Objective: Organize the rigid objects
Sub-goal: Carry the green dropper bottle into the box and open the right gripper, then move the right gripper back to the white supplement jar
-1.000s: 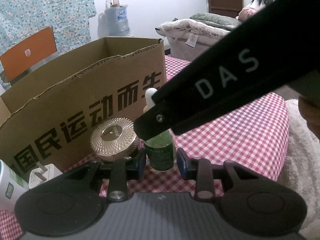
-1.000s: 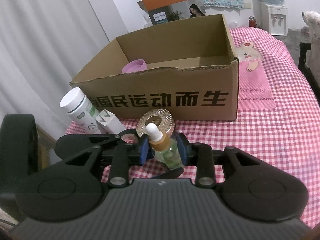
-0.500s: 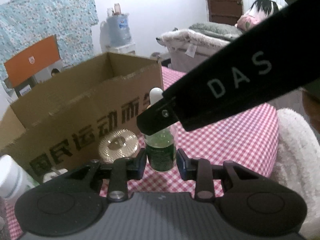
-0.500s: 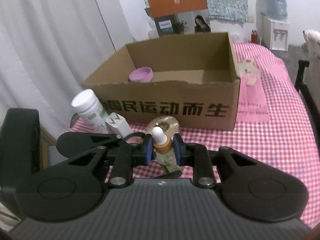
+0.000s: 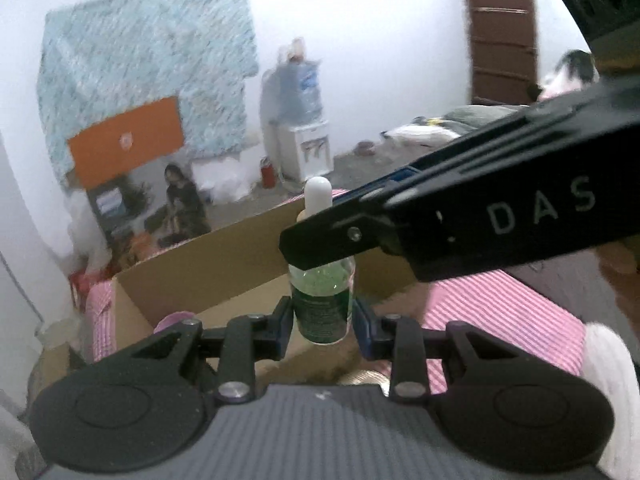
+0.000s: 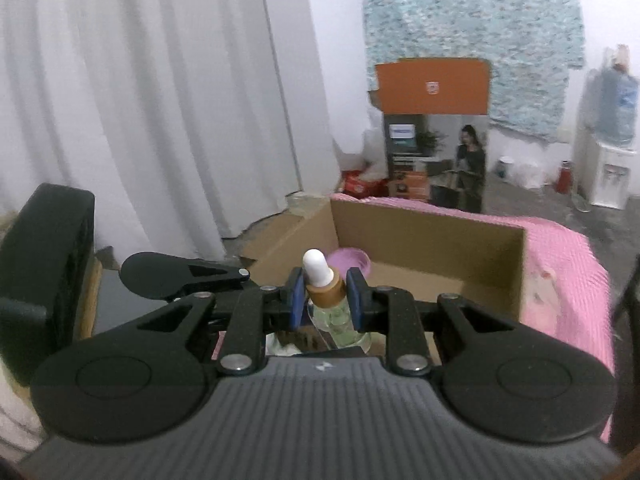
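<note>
A small green glass dropper bottle (image 5: 322,304) – clamped by both grippers (image 5: 322,322) (image 6: 327,295) – has been lifted above the open brown cardboard box (image 6: 440,236), ready for placing inside.

Dropper bottle (image 5: 322,305) now lifted above the box (image 5: 224,264).

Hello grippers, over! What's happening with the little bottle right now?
Left gripper shut on dropper bottle body. Right gripper shut on its amber collar. Bottle upright before the open cardboard box. Nothing in the way.
</note>
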Demonstrator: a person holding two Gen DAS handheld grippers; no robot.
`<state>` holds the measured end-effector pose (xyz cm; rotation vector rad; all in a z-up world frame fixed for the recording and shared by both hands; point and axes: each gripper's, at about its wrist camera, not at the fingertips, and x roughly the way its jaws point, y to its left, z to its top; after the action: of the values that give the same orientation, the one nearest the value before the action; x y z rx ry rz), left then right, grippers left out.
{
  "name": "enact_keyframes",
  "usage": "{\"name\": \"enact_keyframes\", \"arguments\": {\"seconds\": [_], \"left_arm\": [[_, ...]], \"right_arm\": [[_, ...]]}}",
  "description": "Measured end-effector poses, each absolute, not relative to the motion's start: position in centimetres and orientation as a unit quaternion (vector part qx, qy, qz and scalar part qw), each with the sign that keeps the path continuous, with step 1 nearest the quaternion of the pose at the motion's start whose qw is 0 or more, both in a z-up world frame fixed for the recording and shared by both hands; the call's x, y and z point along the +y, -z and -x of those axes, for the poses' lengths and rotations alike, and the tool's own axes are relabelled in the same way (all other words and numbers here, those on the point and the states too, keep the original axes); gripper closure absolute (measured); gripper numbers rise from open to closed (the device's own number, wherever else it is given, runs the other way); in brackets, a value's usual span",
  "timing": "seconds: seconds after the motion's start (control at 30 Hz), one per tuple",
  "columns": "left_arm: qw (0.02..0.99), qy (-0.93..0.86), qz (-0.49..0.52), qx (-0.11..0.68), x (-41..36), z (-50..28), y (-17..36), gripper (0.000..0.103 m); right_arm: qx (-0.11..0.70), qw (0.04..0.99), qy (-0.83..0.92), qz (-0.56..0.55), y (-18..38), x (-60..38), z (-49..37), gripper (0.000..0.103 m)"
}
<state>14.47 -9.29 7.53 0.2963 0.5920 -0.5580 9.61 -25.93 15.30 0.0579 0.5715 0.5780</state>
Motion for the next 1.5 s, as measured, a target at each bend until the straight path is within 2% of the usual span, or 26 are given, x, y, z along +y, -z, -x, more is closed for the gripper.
{"name": "enact_keyframes", "arguments": {"seconds": [0.27,0.53,0.73,1.1,1.2,1.33,1.43,1.5], "left_arm": [[0.866,0.265,-0.060,0.420,-7.4,-26.3,-5.2,0.070],[0.854,0.214,-0.061,0.471,-7.2,-34.0,-2.9,0.070],[0.840,0.194,-0.036,0.506,-7.2,-37.0,-1.3,0.069],[0.828,0.199,-0.037,0.523,-7.1,-36.5,-0.7,0.066],[0.832,0.205,-0.031,0.515,-7.0,-35.9,-1.6,0.057],[0.845,0.218,-0.024,0.488,-6.4,-33.9,-4.1,0.047],[0.857,0.237,-0.016,0.458,-5.5,-31.1,-6.6,0.041],[0.866,0.246,-0.013,0.434,-4.7,-28.7,-8.3,0.032]], "right_arm": [[0.352,0.885,-0.295,-0.074,-13.3,-25.8,-21.5,0.082],[0.403,0.861,-0.296,-0.094,-8.6,-24.3,-31.4,0.082],[0.425,0.854,-0.288,-0.082,-5.6,-22.8,-36.4,0.082],[0.435,0.855,-0.278,-0.053,-2.1,-21.7,-39.5,0.080],[0.432,0.858,-0.273,-0.046,-2.7,-21.7,-39.2,0.073],[0.412,0.870,-0.265,-0.063,-5.0,-23.3,-37.3,0.057],[0.391,0.879,-0.264,-0.071,-7.6,-25.0,-34.6,0.050],[0.371,0.886,-0.267,-0.078,-9.7,-26.1,-32.0,0.045]]}}
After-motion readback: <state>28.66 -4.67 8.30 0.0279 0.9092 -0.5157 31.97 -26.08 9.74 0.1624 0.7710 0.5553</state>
